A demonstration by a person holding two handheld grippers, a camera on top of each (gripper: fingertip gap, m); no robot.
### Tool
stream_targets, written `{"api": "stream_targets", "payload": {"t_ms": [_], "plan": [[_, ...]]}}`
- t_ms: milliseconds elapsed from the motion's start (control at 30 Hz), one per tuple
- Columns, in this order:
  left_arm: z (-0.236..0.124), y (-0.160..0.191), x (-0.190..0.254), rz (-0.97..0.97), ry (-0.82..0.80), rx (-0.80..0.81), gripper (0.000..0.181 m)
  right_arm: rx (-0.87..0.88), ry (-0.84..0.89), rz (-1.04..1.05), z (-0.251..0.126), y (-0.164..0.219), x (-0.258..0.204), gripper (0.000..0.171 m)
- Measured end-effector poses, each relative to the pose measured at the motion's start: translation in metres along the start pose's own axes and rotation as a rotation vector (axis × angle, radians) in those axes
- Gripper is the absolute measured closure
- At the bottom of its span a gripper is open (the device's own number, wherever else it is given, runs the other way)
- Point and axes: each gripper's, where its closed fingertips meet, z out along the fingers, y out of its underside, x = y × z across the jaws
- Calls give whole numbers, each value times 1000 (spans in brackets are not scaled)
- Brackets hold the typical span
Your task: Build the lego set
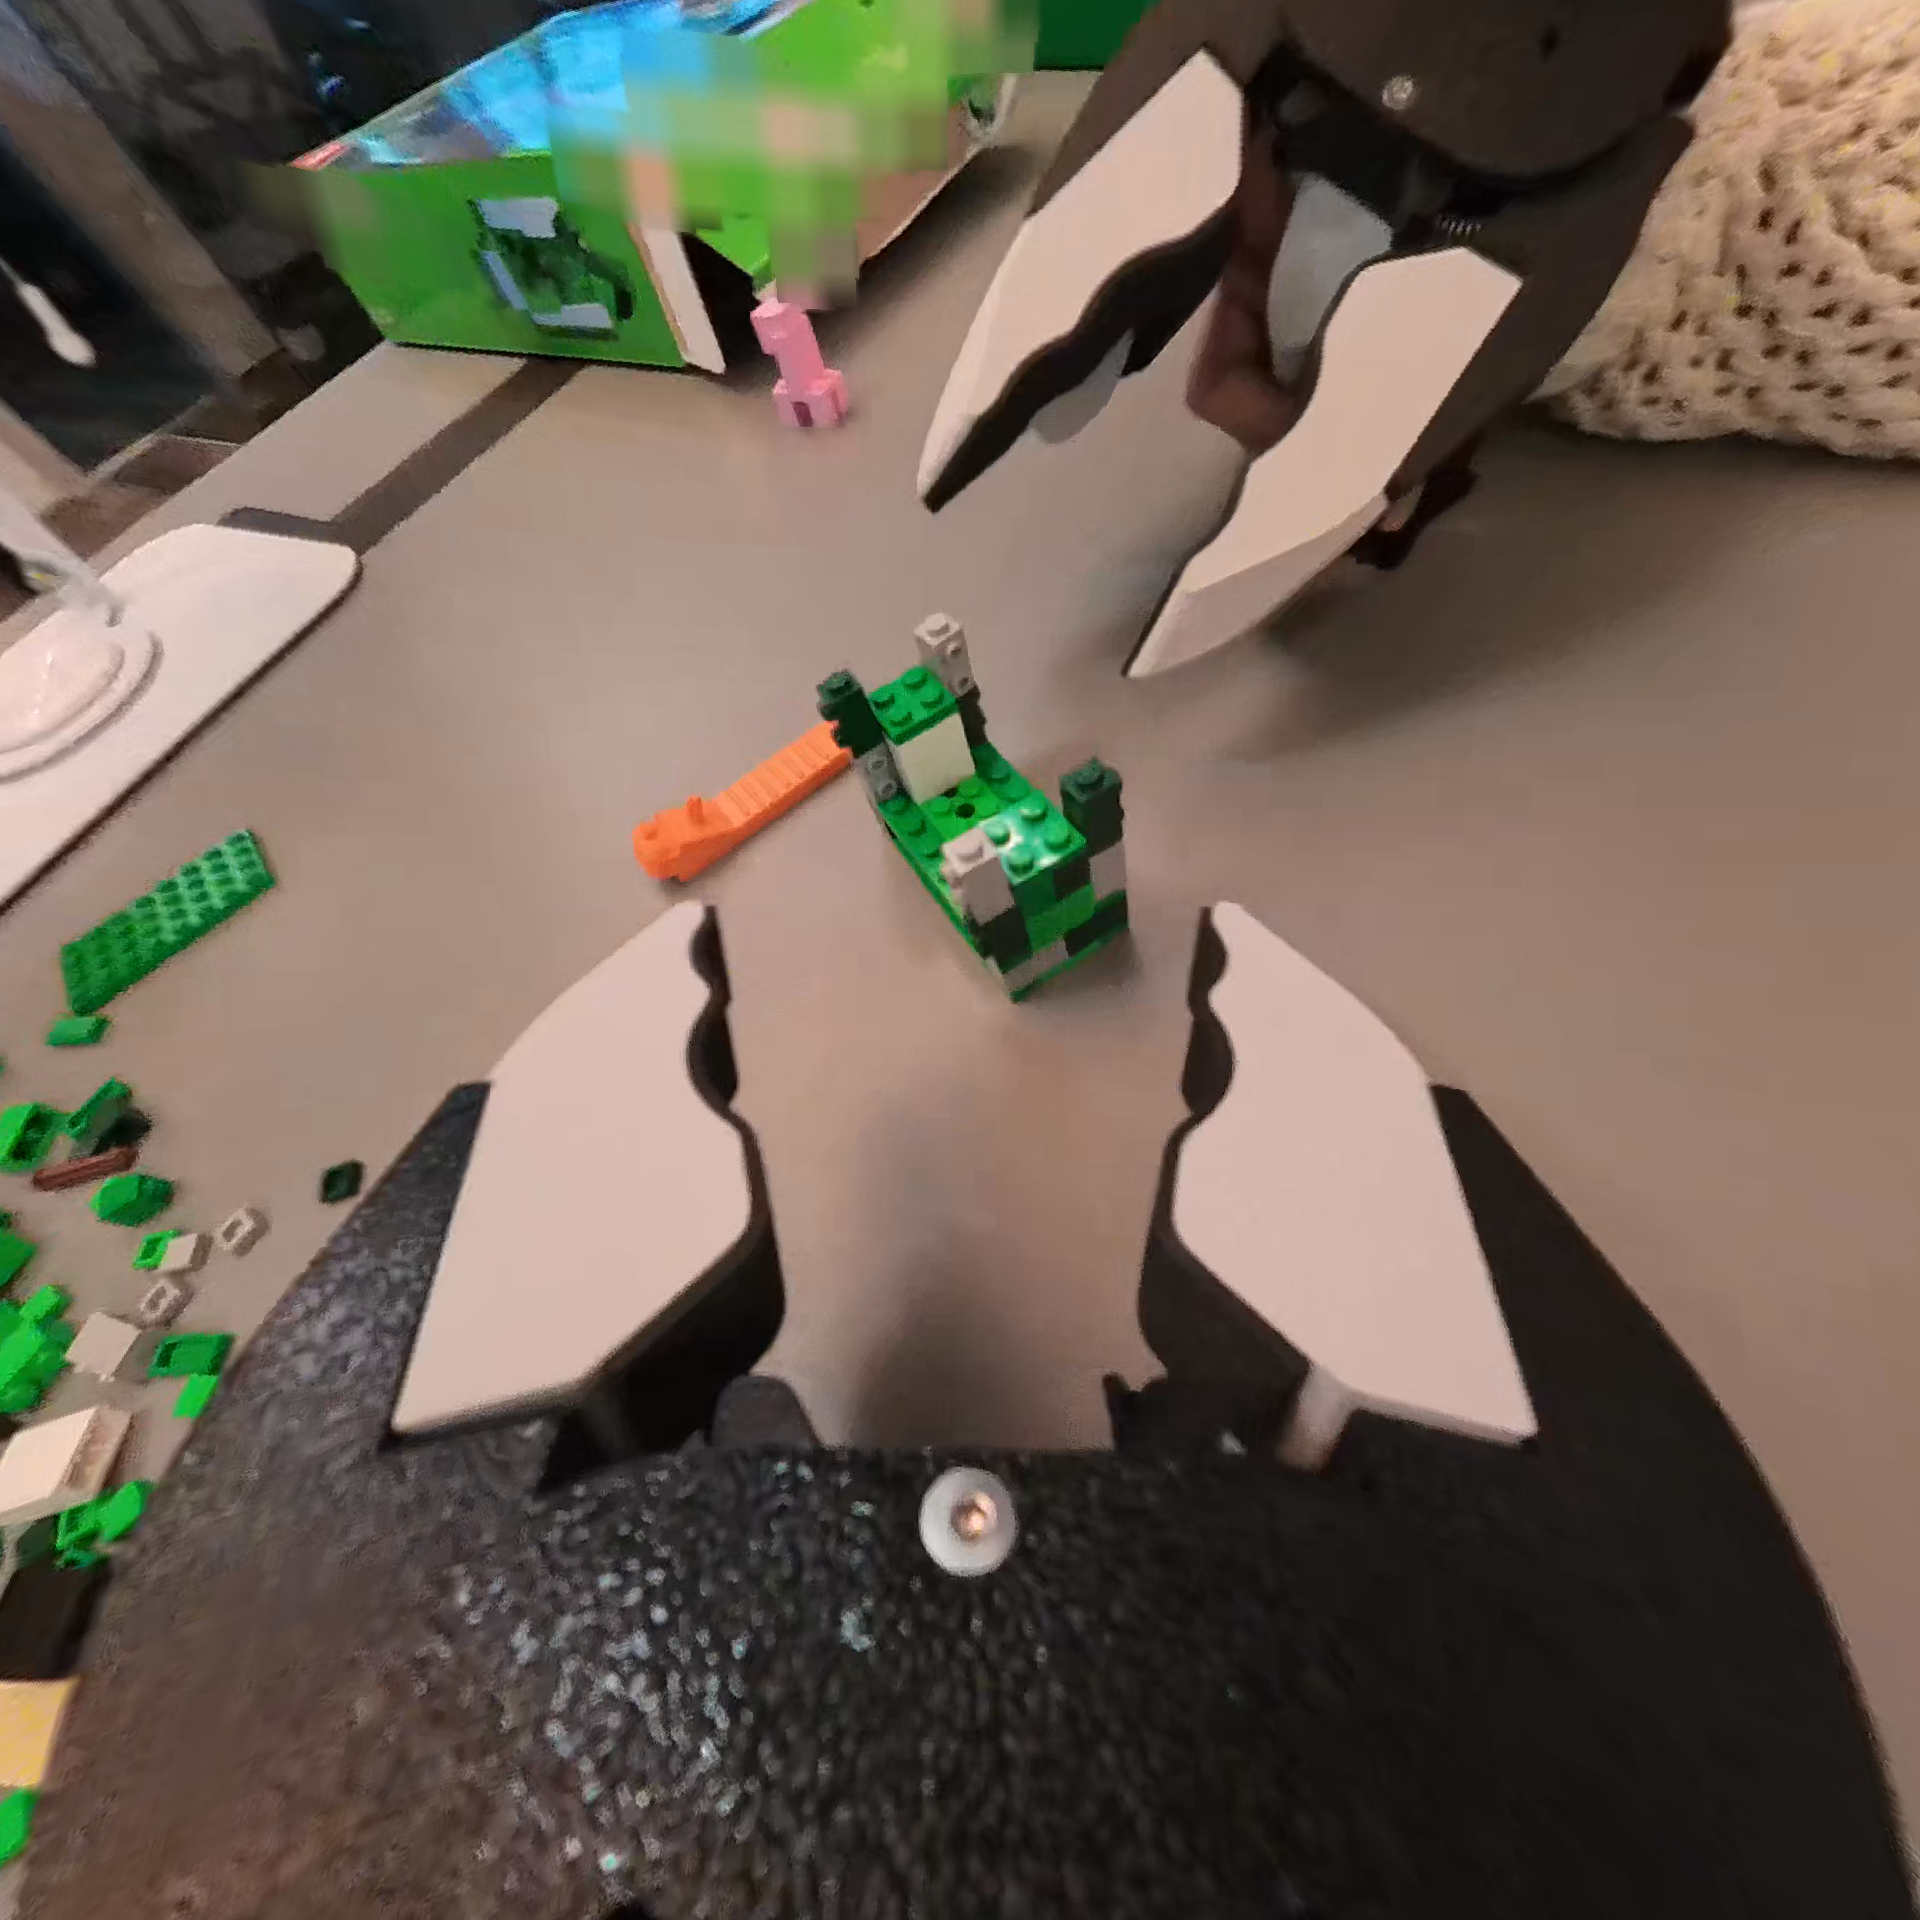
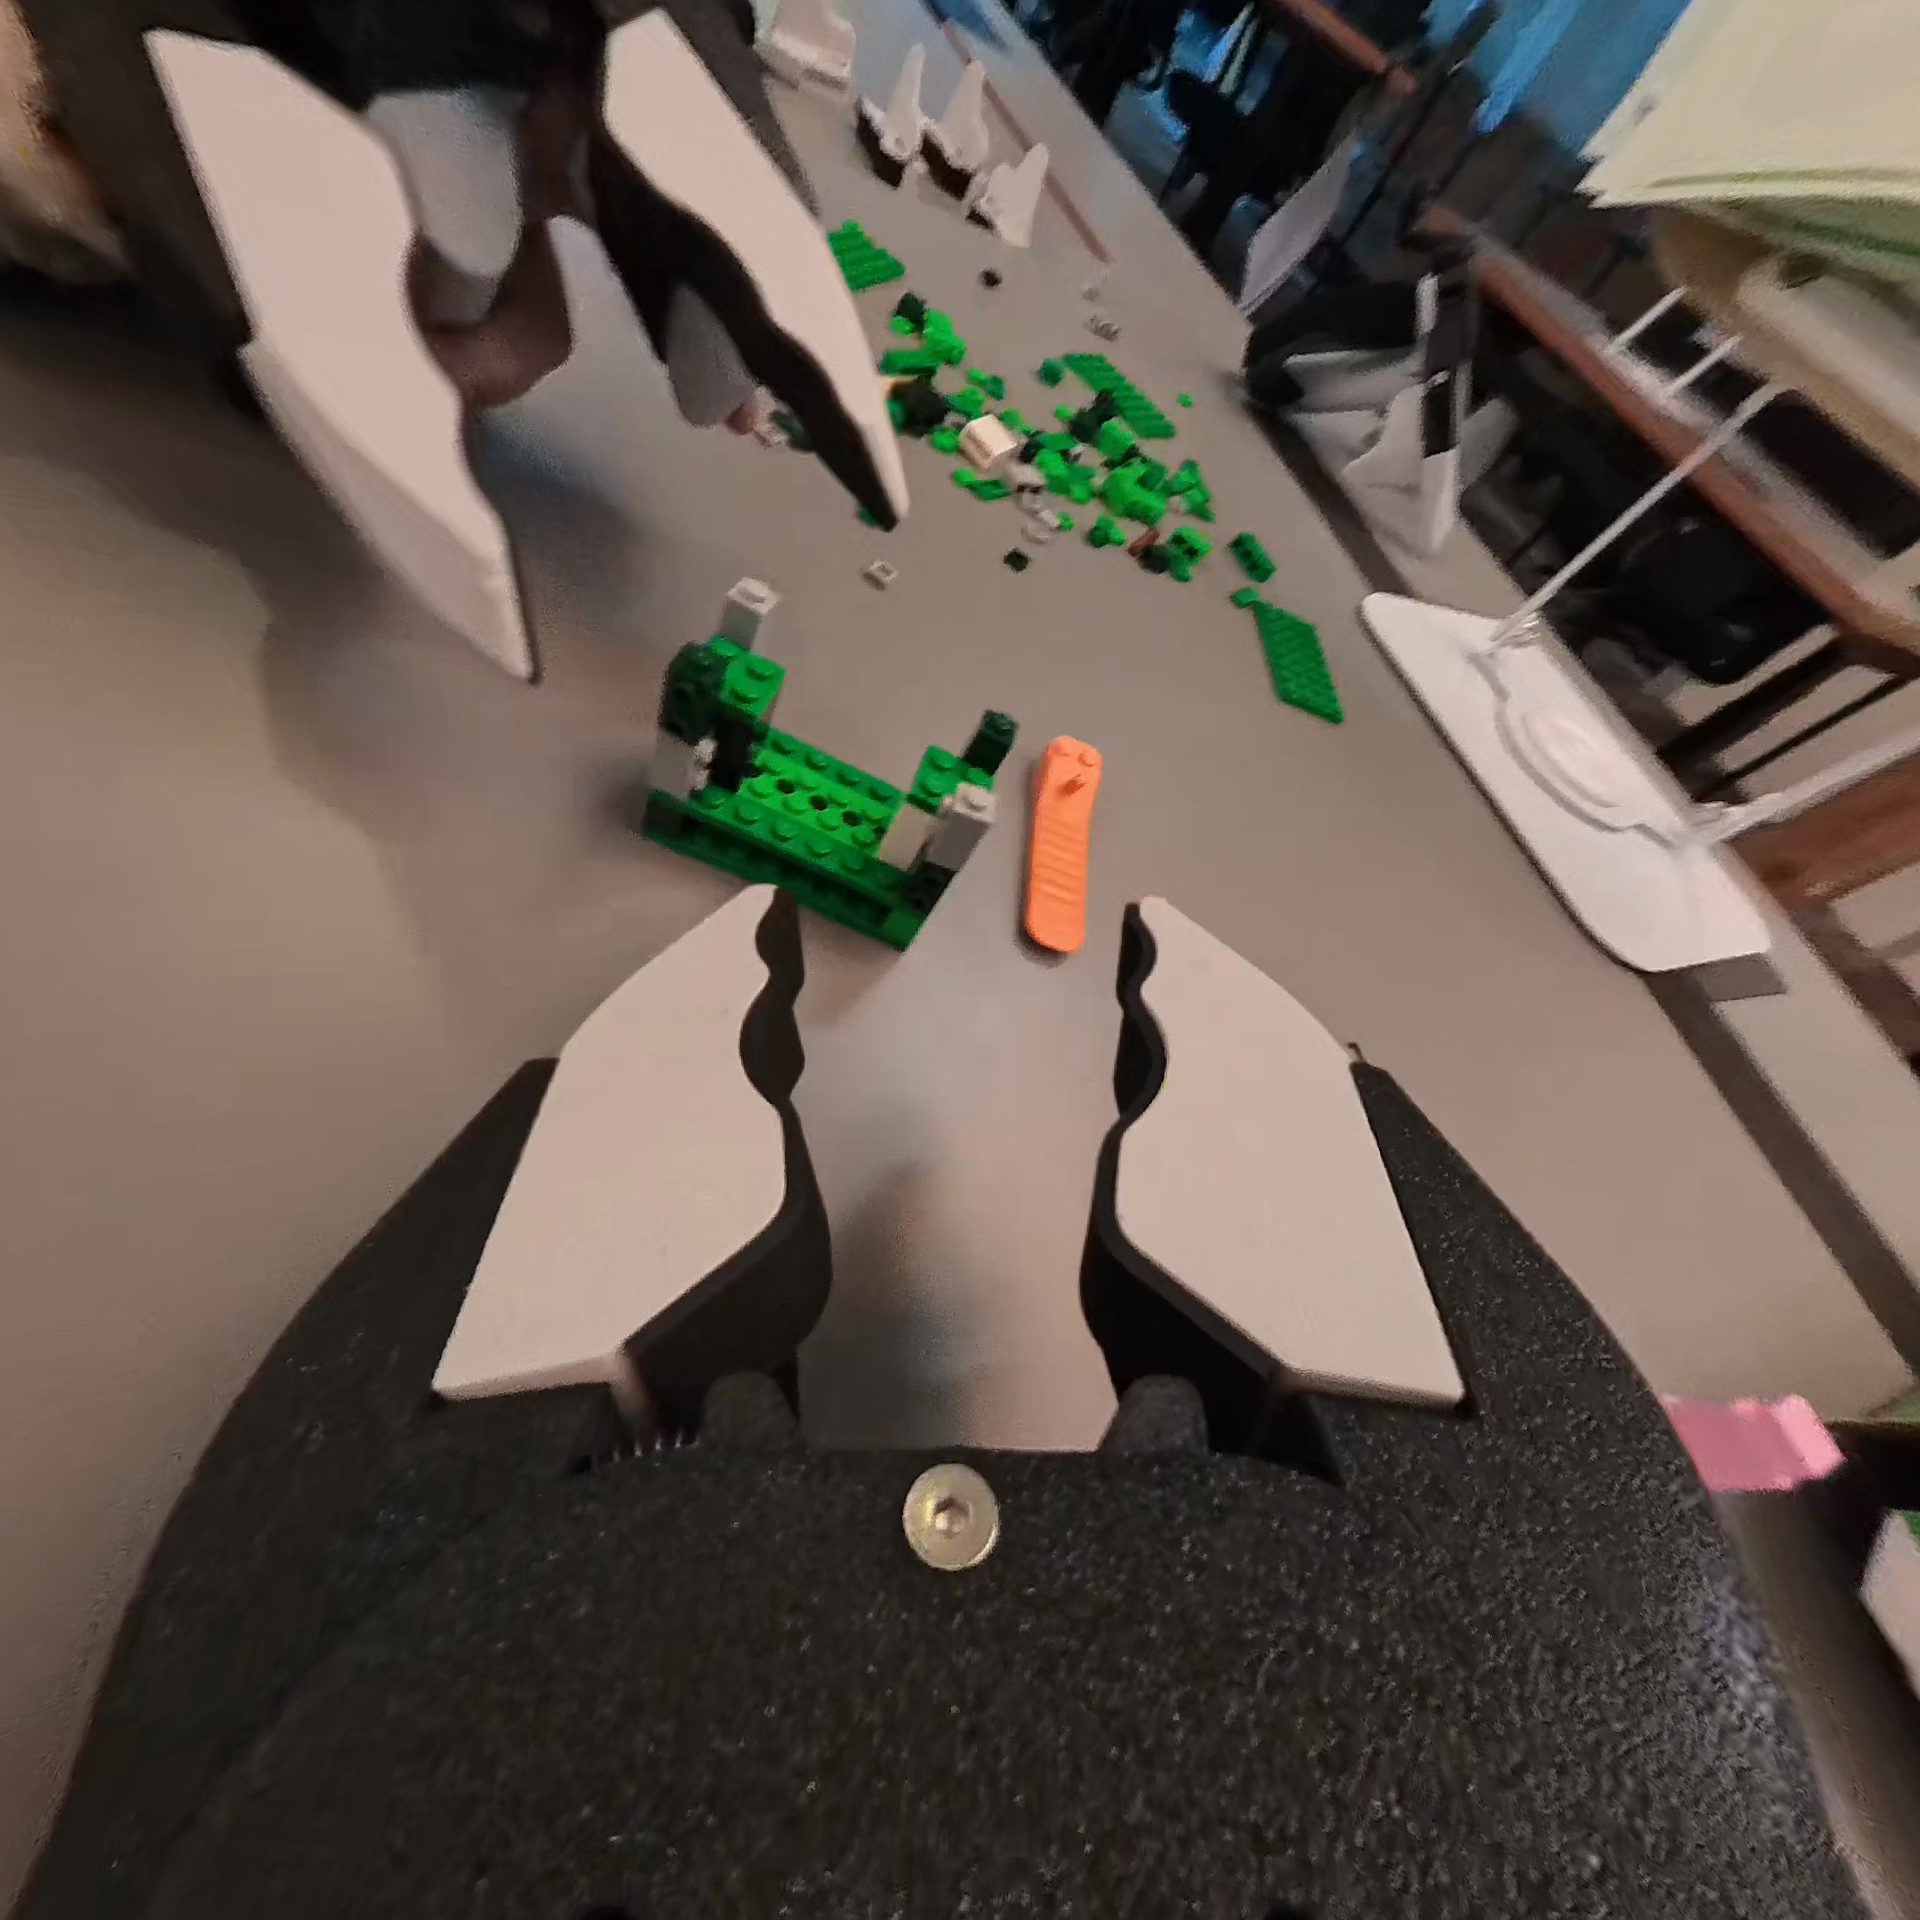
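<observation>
A part-built green, grey and white lego model (image 1: 987, 821) stands on the grey table, also in the right wrist view (image 2: 810, 790). My left gripper (image 1: 956, 914) is open and empty, just short of the model. My right gripper (image 2: 951, 904) is open and empty, its tips close to the model's near edge. The right gripper shows across the table in the left wrist view (image 1: 1029, 582); the left gripper shows in the right wrist view (image 2: 707, 592). An orange brick separator (image 1: 743, 800) lies beside the model, also in the right wrist view (image 2: 1062, 842).
Loose green and grey pieces (image 2: 1049, 447) are scattered on the table, with a green plate (image 1: 166, 920) among them. A green lego box (image 1: 582, 260) and a pink figure (image 1: 800, 364) stand at the back. A white stand base (image 2: 1558, 769) sits near the table edge. My left tips are roughly 8 cm from the orange brick separator (image 1: 743, 800). My right wrist view (image 2: 1062, 823) looks at it from another angle.
</observation>
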Motion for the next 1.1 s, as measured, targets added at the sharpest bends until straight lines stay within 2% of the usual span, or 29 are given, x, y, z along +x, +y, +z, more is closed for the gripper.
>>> {"api": "stream_targets", "payload": {"t_ms": [133,200,267,733,1100], "plan": [[4,-9,2,75,-127,38,80,157,271,-140,-11,-14,28,121],[2,-14,1,78,-177,71,79,229,306,-247,-20,-22,22,128],[1,-19,1,54,-204,102,78,245,303,-274,-22,-25,17,128],[6,-20,-8,44,-309,79,75,440,323,187,-49,-29,64,138],[10,-16,-7,89,-333,36,80,509,260,261,-56,-33,63,142]]}}
